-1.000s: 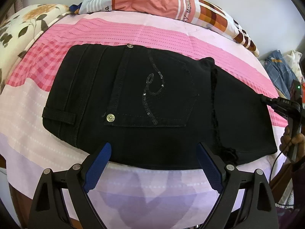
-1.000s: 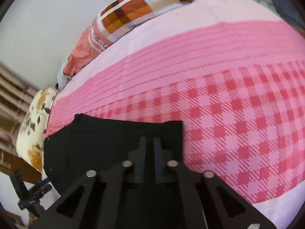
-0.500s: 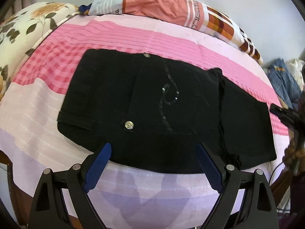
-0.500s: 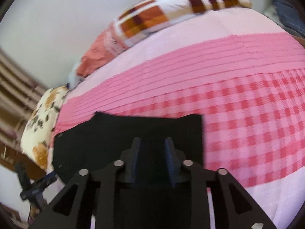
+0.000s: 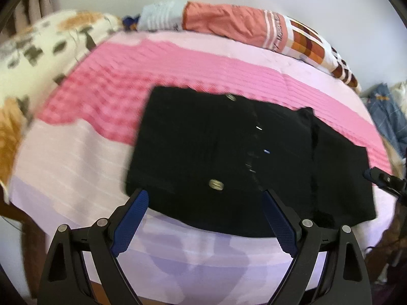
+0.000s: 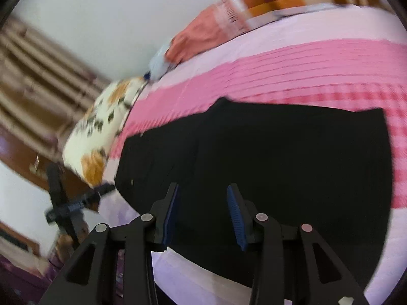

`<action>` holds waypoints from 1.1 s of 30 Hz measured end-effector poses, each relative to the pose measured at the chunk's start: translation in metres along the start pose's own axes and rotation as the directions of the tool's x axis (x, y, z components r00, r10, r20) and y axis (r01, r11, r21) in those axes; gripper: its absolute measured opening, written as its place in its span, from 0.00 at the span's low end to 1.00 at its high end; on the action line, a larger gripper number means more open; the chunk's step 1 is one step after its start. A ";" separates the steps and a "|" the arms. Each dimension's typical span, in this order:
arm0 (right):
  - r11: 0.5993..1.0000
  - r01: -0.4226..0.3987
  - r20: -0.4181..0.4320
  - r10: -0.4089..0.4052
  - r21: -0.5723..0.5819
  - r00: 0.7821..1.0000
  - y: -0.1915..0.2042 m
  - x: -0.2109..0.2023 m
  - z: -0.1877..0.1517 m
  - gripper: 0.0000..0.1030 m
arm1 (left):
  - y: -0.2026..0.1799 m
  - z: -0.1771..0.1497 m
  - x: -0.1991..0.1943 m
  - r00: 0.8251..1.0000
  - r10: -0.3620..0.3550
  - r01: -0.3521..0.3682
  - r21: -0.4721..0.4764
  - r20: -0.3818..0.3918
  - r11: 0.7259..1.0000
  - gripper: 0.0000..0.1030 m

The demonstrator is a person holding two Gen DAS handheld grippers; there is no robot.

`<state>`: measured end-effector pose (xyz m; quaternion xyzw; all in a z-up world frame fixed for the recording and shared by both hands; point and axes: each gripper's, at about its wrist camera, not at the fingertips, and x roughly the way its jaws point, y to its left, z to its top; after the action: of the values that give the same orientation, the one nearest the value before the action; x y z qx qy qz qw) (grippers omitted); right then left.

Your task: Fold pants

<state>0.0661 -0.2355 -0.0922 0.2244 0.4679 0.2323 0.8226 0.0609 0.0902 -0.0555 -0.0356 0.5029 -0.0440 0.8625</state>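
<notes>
Black pants (image 5: 229, 157) lie folded flat on the pink and lilac bedspread (image 5: 101, 106), back pocket with metal rivets facing up. My left gripper (image 5: 203, 203) is open and empty, its blue pads just in front of the pants' near edge. My right gripper (image 6: 203, 198) is open and empty, held over the near edge of the pants (image 6: 279, 157). The right gripper's tip also shows at the right edge of the left wrist view (image 5: 381, 180).
A floral pillow (image 5: 38, 58) lies at the bed's left end. A folded orange and checked blanket (image 5: 254, 28) lies along the white wall. Blue clothing (image 5: 386, 117) is heaped at the far right. A wooden bed frame and a dark stand (image 6: 61, 198) are at the left.
My right gripper has opened, let go of the pants and pulled back toward the near edge. My left gripper has drawn back and swung left; the pants now lie flat.
</notes>
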 end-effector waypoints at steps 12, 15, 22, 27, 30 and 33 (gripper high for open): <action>0.999 -0.015 -0.056 0.018 0.050 0.998 0.008 0.036 0.000 0.49 | 0.072 0.008 0.030 1.000 -0.016 0.016 -0.003 -0.011 1.000 0.88; 0.998 -0.015 -0.063 0.019 0.062 0.998 0.007 0.038 0.000 0.50 | 0.082 0.014 0.037 0.994 -0.111 0.111 -0.027 0.006 0.993 0.88; 0.996 0.004 -0.082 0.003 0.087 0.997 0.008 0.046 0.001 0.55 | 0.079 0.038 0.068 0.967 -0.240 0.246 0.065 -0.080 0.967 0.87; 0.993 0.014 -0.086 -0.004 0.121 0.996 0.005 0.049 0.002 0.62 | 0.075 0.047 0.086 0.923 -0.360 0.375 0.115 -0.132 0.920 0.86; 0.988 0.015 -0.091 0.000 0.157 0.996 0.001 0.051 0.002 0.63 | 0.047 0.048 0.087 0.958 -0.239 0.275 0.285 -0.155 0.918 0.81; 0.983 0.015 -0.090 0.001 0.182 0.996 -0.002 0.051 0.001 0.64 | 0.023 0.047 0.082 0.986 -0.133 0.163 0.396 -0.102 0.904 0.80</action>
<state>0.0903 -0.2069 -0.1262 0.2863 0.5245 0.1955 0.7776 0.1427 0.1044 -0.1062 0.1063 0.5097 -0.2130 0.8268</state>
